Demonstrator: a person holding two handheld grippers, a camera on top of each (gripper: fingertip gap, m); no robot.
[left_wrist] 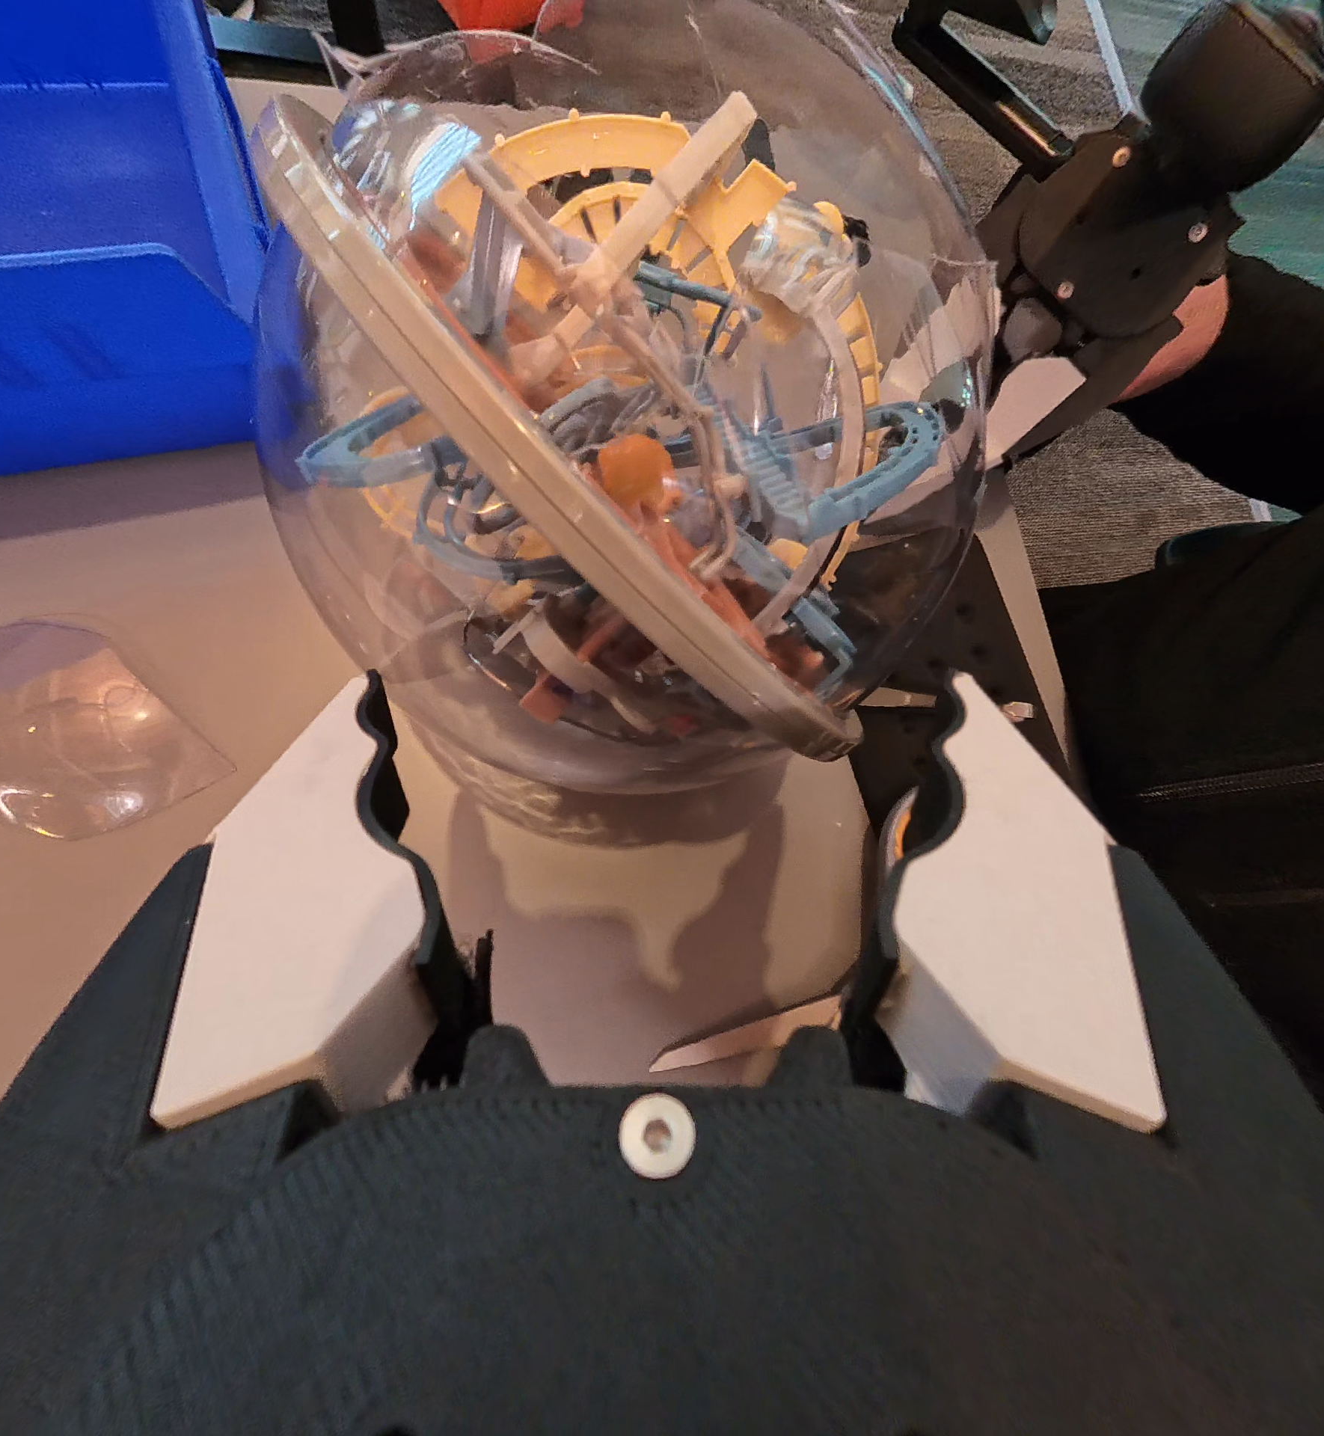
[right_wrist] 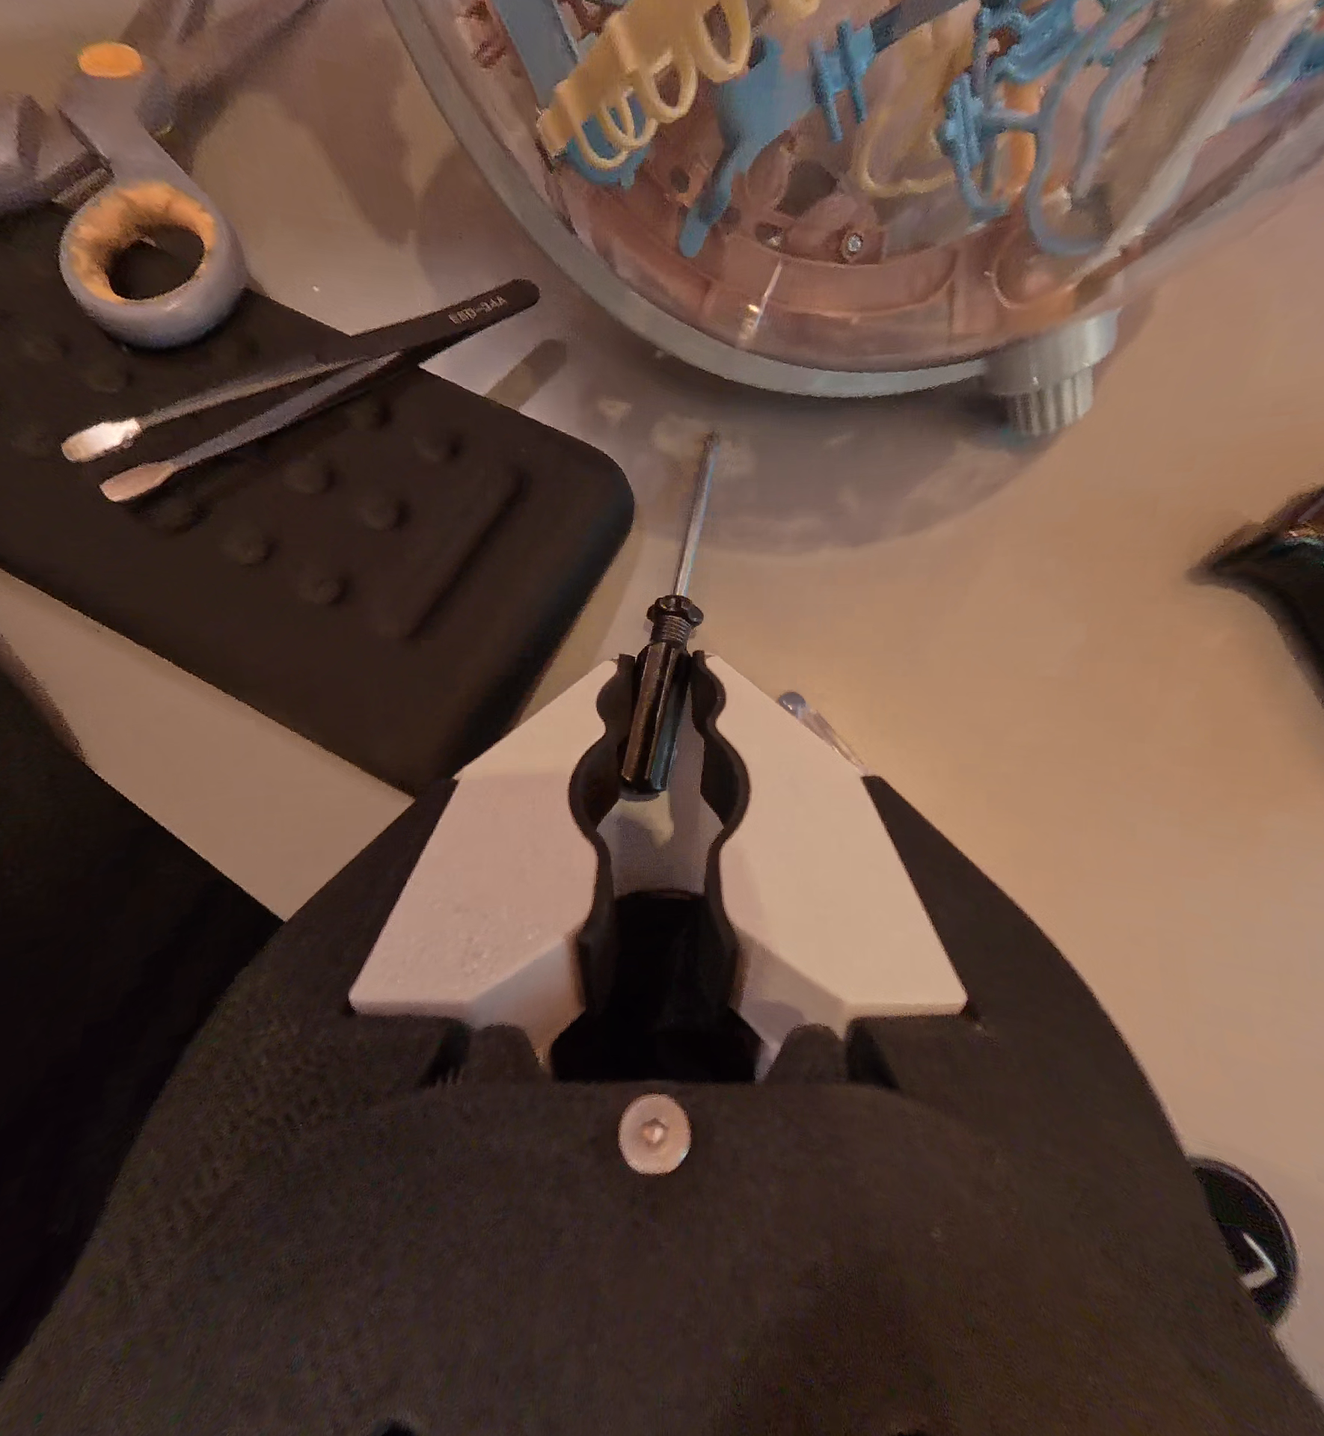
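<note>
- Screwdriver (right_wrist: 663, 699) is sitting pinched in the right gripper (right_wrist: 659, 668), shaft running straight ahead toward the maze ball (right_wrist: 838, 233).
- Left gripper (left_wrist: 659, 699) is gaping wide, its fingers flanking the ball's underside; contact is unclear.

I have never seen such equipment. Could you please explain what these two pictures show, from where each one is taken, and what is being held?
A person holds two hand grippers, each with a camera looking forward along its two fingers. One picture comes from each camera.

In the left wrist view, the left gripper stands open around the bottom of a clear ball with a coloured maze inside; whether its fingers touch the ball I cannot tell. A blue bin stands behind, and a clear plastic shell piece lies on the table.

In the right wrist view, the right gripper is shut on a small black screwdriver, its tip pointing toward the ball. To the left, tweezers lie on a black mat.
</note>
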